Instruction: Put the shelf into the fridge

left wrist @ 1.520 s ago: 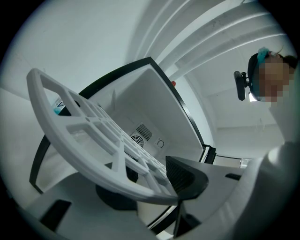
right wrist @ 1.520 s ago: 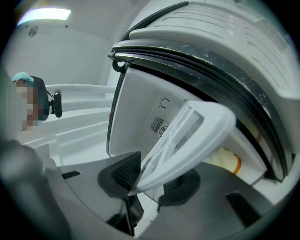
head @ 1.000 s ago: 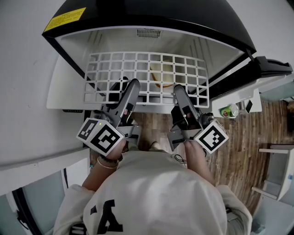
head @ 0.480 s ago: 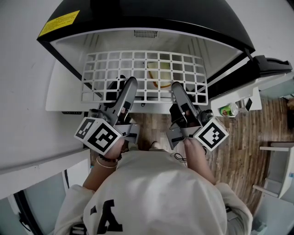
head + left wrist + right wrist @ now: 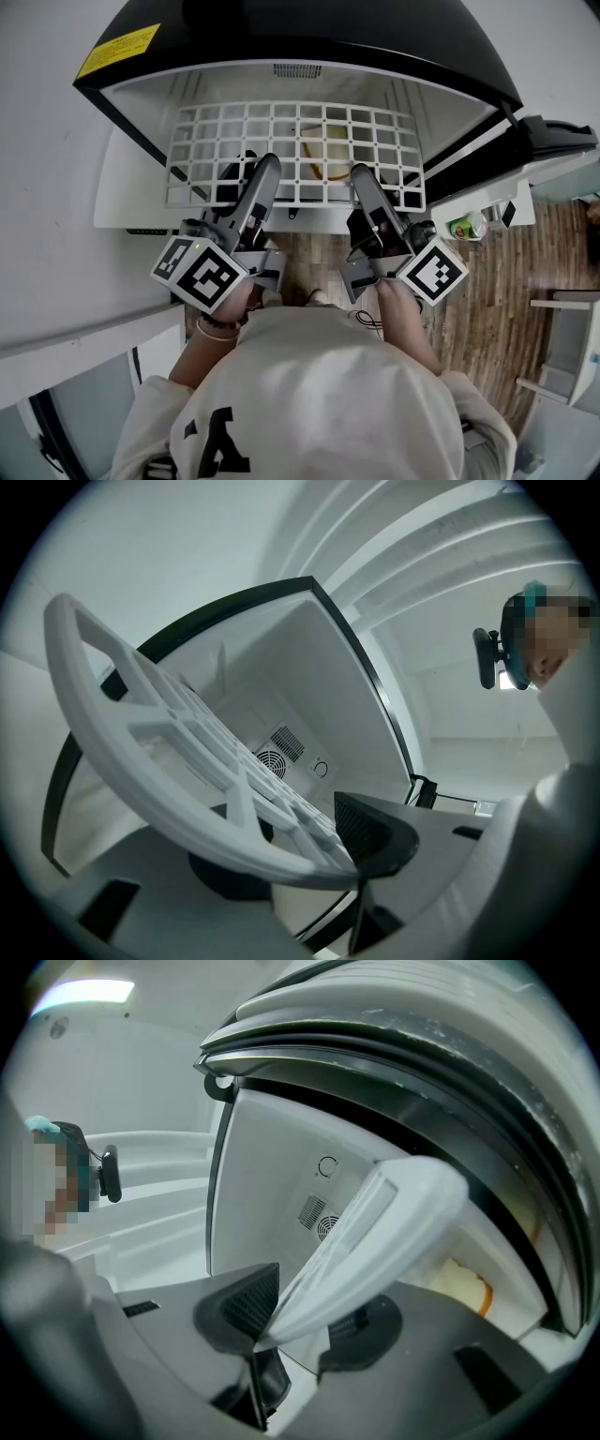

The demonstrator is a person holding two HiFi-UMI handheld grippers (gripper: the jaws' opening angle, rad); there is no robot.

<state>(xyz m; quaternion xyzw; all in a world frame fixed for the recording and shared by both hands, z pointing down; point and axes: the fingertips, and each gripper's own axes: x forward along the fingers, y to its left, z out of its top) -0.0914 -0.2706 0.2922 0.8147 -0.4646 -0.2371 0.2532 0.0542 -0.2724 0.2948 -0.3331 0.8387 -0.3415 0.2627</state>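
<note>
Head view: white grid shelf [image 5: 314,202] mostly inside the open fridge [image 5: 309,37], lying flat across its width, front rim at the mouth. Left gripper [image 5: 253,173] clamped on that rim left of centre, rim pinched between its pads. Right gripper [image 5: 366,183] on the rim right of centre, jaws just eased wider, rim between them and touching both pads.

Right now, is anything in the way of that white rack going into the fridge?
Nothing visible does. The shelf already reaches into the open fridge; the pale yellowish thing inside lies beneath it, not in its path.
</note>
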